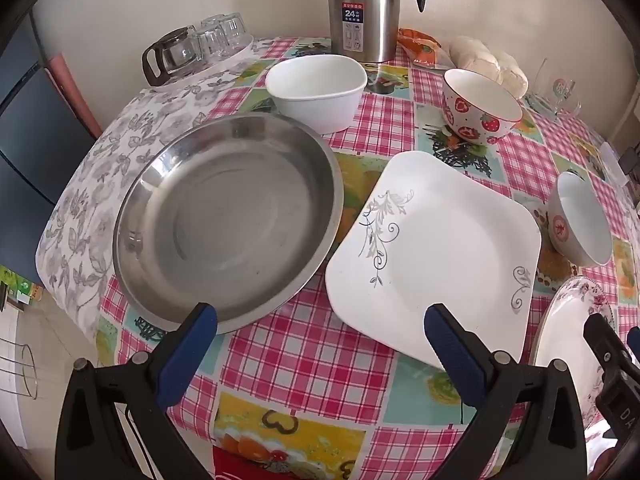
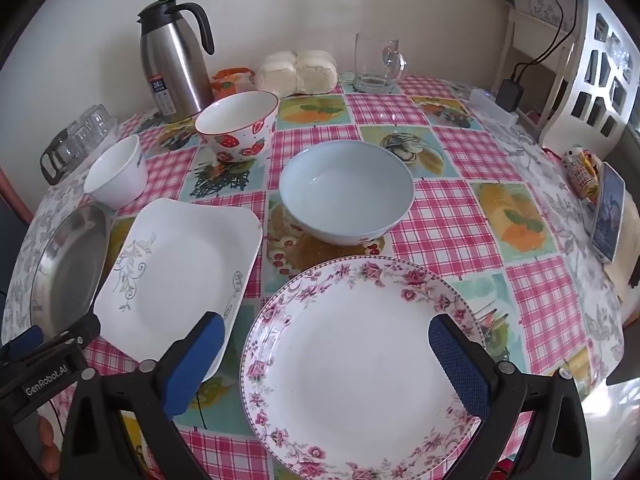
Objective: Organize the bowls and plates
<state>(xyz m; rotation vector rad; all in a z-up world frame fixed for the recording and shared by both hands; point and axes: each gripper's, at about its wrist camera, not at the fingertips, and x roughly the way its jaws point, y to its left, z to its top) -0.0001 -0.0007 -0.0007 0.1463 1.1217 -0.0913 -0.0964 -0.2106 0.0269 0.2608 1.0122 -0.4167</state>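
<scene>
On the checked table a round steel dish (image 1: 228,220) (image 2: 68,256) lies at the left, a square white plate (image 1: 436,248) (image 2: 176,260) beside it. Further right lies a round plate with a pink flower rim (image 2: 352,364) (image 1: 568,328). Behind them stand a white square bowl (image 1: 316,88) (image 2: 116,172), a strawberry bowl (image 1: 480,108) (image 2: 238,126) and a pale blue bowl (image 2: 346,190) (image 1: 580,220). My left gripper (image 1: 320,316) hovers open above the near edges of the steel dish and square plate. My right gripper (image 2: 326,328) hangs open over the flowered plate, holding nothing.
At the back stand a steel thermos jug (image 1: 362,8) (image 2: 174,64), upturned glasses and a glass pot (image 1: 192,48), wrapped buns (image 2: 296,70) and a glass mug (image 2: 376,64). A phone (image 2: 608,212) lies at the right edge. A white chair (image 2: 592,72) stands beyond the table.
</scene>
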